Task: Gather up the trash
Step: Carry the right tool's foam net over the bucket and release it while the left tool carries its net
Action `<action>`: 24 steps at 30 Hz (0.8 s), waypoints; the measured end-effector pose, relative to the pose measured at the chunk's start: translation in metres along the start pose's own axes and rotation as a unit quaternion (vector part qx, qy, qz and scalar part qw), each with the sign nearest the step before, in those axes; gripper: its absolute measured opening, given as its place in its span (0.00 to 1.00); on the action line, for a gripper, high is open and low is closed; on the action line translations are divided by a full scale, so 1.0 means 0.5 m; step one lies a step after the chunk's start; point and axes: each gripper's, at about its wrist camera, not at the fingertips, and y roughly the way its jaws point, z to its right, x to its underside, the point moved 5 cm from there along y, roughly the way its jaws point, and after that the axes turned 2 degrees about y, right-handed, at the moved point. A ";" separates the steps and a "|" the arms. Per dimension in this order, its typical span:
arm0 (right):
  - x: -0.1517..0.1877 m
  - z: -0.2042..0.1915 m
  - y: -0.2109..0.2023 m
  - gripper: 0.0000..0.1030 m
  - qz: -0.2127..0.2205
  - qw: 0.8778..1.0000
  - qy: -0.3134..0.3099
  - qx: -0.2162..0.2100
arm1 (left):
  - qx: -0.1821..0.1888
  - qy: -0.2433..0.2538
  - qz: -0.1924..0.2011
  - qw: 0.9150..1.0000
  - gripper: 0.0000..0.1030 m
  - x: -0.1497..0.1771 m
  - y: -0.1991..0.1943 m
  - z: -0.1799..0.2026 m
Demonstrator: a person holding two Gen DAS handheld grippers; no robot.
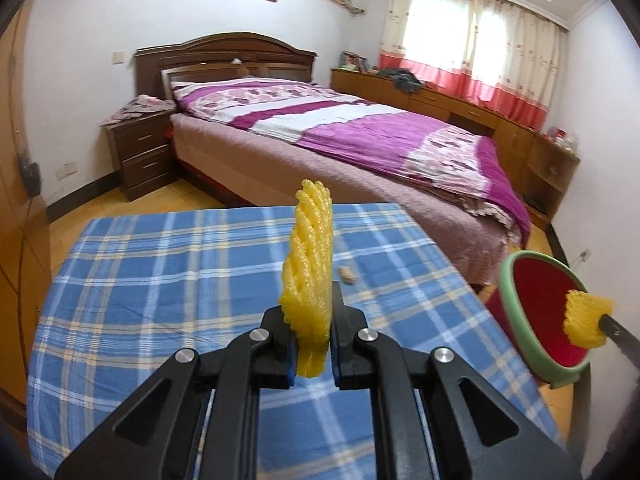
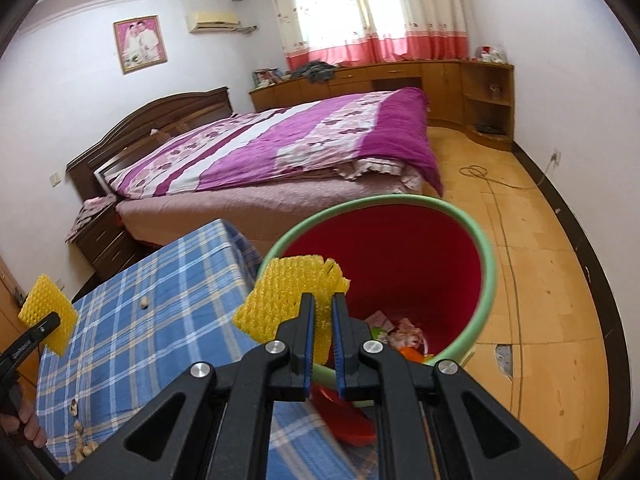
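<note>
My left gripper (image 1: 313, 312) is shut on a yellow foam net (image 1: 308, 264), held upright above the blue plaid table (image 1: 160, 280). It also shows in the right wrist view (image 2: 46, 312) at the far left. My right gripper (image 2: 322, 312) is shut on a second yellow foam net (image 2: 288, 300), held over the near rim of the red bin with a green rim (image 2: 486, 264). The bin stands off the table's right edge and holds scraps of trash (image 2: 400, 334). In the left wrist view the bin (image 1: 516, 312) and second net (image 1: 586, 320) sit at the right.
A peanut shell (image 1: 347, 275) lies mid-table. Several more shells (image 2: 82, 444) lie near the table's left front. A bed (image 1: 360, 140) stands beyond the table. A cable (image 2: 500, 208) runs across the wooden floor right of the bin.
</note>
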 end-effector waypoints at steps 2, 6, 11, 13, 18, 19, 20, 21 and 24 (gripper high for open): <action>0.000 0.023 0.004 0.10 -0.004 1.000 0.012 0.003 | 0.013 0.008 -0.003 1.000 0.11 0.000 -0.005 0.029; 0.000 0.068 0.015 0.10 -0.010 0.999 0.035 0.007 | 0.040 0.023 -0.013 0.999 0.11 0.000 -0.009 0.087; 0.001 0.105 0.029 0.11 -0.016 0.999 0.049 0.007 | 0.078 0.035 -0.035 0.996 0.11 0.003 0.000 0.159; -0.001 0.116 0.035 0.11 -0.018 0.998 0.055 0.004 | 0.089 0.043 -0.044 0.994 0.11 0.005 0.006 0.189; -0.006 0.142 0.046 0.14 -0.020 0.997 0.069 -0.007 | 0.110 0.058 -0.060 0.990 0.11 0.015 0.018 0.248; -0.007 0.145 0.049 0.14 -0.021 0.997 0.071 -0.011 | 0.116 0.062 -0.065 0.989 0.11 0.017 0.022 0.264; -0.007 0.150 0.051 0.15 -0.022 0.997 0.074 -0.016 | 0.119 0.065 -0.068 0.988 0.11 0.018 0.026 0.276; -0.009 0.154 0.053 0.17 -0.023 0.997 0.076 -0.021 | 0.125 0.069 -0.071 0.987 0.11 0.020 0.029 0.292; -0.012 0.163 0.058 0.21 -0.024 0.996 0.080 -0.029 | 0.136 0.083 -0.078 0.984 0.11 0.028 0.034 0.332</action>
